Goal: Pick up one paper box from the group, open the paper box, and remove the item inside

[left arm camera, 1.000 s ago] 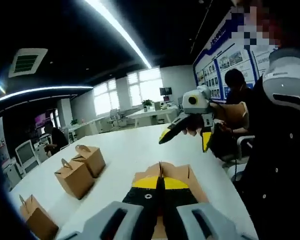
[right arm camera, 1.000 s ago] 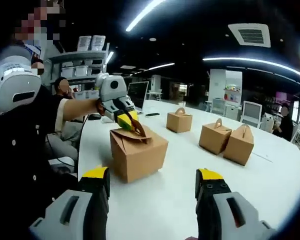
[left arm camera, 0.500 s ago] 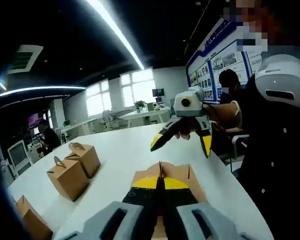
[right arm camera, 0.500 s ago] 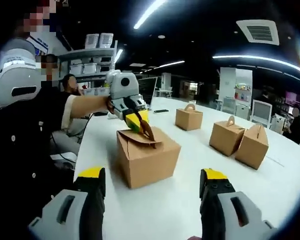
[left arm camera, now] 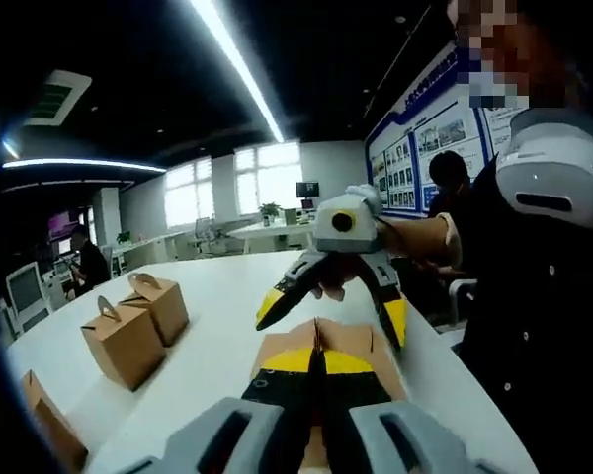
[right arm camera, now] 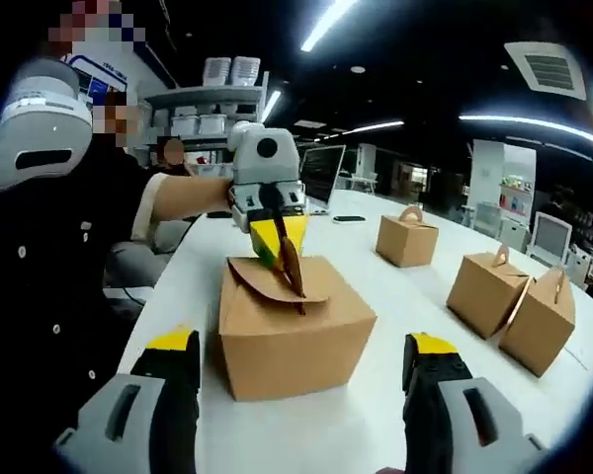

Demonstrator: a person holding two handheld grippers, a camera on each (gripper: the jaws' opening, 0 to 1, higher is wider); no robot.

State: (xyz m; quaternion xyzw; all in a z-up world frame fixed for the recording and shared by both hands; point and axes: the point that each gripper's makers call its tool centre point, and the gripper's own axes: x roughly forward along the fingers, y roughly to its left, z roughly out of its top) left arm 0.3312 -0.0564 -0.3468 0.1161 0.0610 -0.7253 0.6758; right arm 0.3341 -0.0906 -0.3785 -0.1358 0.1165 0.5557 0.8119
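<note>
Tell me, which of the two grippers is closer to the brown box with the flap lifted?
Left. The left gripper is shut on the paper box's handle flap; the right gripper hovers open just short of it.

Changes I log since a second ago:
- Right gripper [left arm camera: 328, 296]: I have brought it from beside and beyond the box to right over it, jaws spread wide above the top.
- Box [right arm camera: 289, 326]: nearer, larger and more central between the right gripper's jaws as I closed in.
- Curved top flap [right arm camera: 267, 280]: now opened further, pinched in the left gripper [right arm camera: 280, 247].
</note>
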